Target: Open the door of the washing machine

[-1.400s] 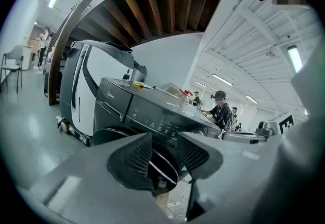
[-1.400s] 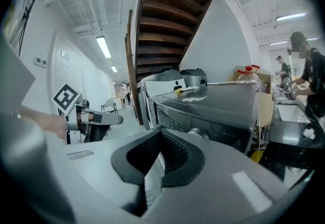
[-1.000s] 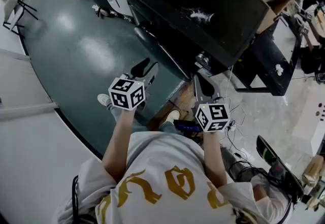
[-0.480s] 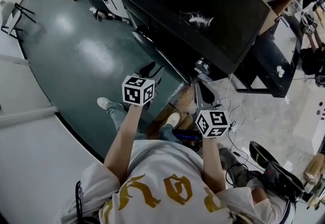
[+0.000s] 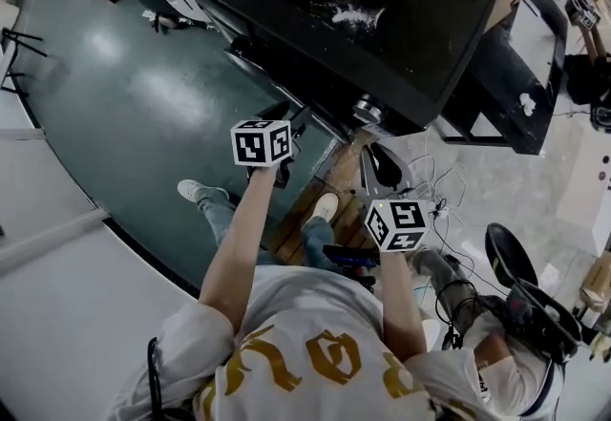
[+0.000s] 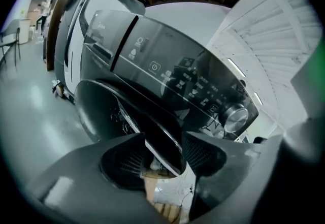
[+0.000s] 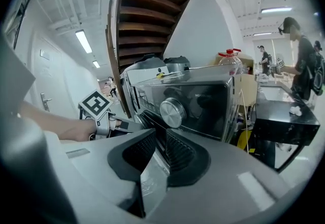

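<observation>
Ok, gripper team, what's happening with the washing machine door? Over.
Left gripper open, door rim between its jaws. Right gripper shut, empty. Door not swung open yet. Nothing blocking it.

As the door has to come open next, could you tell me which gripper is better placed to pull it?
Left. The left gripper has its jaws apart around the rim of the door, ready to close and pull. The right gripper faces the dial, away from the door.
</observation>
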Tool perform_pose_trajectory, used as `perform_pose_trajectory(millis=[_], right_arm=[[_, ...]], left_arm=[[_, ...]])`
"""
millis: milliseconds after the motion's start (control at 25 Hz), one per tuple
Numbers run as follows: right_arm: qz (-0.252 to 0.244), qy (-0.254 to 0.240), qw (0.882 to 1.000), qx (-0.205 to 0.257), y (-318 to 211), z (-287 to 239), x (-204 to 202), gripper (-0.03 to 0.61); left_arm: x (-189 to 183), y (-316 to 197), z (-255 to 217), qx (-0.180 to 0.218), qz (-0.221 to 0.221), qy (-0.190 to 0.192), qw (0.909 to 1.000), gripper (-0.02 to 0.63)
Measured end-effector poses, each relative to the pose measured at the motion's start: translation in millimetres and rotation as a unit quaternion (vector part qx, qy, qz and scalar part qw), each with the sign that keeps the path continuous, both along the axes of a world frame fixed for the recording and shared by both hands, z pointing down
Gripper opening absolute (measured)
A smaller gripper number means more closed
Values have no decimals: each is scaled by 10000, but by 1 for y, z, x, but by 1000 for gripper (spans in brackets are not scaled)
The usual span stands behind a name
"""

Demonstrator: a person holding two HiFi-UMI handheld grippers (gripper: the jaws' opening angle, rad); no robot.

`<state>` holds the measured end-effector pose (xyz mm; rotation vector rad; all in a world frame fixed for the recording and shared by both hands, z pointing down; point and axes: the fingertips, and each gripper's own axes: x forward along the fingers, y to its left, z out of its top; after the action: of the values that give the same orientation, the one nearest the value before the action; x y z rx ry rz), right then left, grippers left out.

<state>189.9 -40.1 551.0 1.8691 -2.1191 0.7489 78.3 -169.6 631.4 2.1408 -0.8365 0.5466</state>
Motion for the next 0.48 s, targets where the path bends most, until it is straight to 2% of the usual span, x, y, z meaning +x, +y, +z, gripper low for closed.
perform_pose_trajectory(millis=[160, 320, 480], right_arm=[[7, -113, 9998, -141, 8, 9, 3, 89], [63, -171, 9996, -213, 15, 16, 8, 91], [92, -216, 9994, -237, 18, 19, 14, 89]], left_arm=[[5, -11, 19, -338, -403, 46, 9986, 374], [13, -18, 31, -563, -634, 157, 9963, 376], [14, -21, 35, -602, -810, 100, 9948, 390]])
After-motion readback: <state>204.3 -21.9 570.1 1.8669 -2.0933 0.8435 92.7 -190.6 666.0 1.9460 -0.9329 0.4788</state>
